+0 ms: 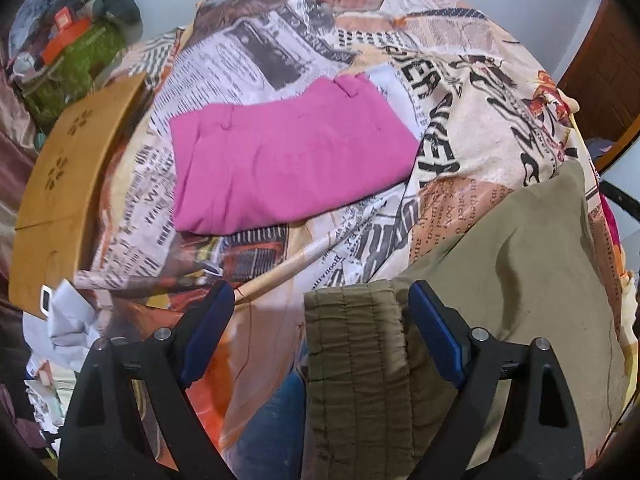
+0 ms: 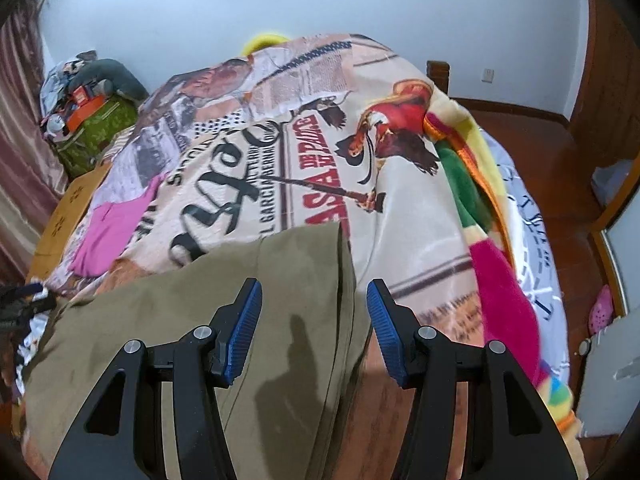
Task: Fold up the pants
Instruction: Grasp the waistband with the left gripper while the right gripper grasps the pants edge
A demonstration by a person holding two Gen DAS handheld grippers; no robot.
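While the left wrist view looks steeply down at the bed, the left gripper (image 1: 320,328) fills the lower part of the frame with its blue pads spread wide. The ribbed waistband (image 1: 352,360) of the olive pants (image 1: 532,280) rises between them, close to the right pad, but neither pad visibly presses on it, so nothing is pinched. The rest of the olive cloth spreads toward the lower right of the frame over the newspaper-print bedspread (image 1: 280,40). At the centre lie pink pants (image 1: 288,152), already folded into a flat rectangle and set apart, likely so that they stay out of the way. A wooden board (image 1: 60,184) sits along the left edge, with a cluttered green bag (image 1: 76,64) in the upper left.

Through the right wrist view, the right gripper (image 2: 315,328) stands at bottom centre, its jaws partly apart. The right-hand edge of the olive pants (image 2: 240,280) runs up between the pads, yet a gap shows on both sides, so this one also grips nothing. The cloth covers the lower left, lying flat with a seam running lengthwise. The pink pants (image 2: 108,236) show at the left edge, and a bright fleece blanket (image 2: 496,280) hangs down the right side of the bed. I judge that both tools straddle opposite ends of the garment in order to take hold for a fold.
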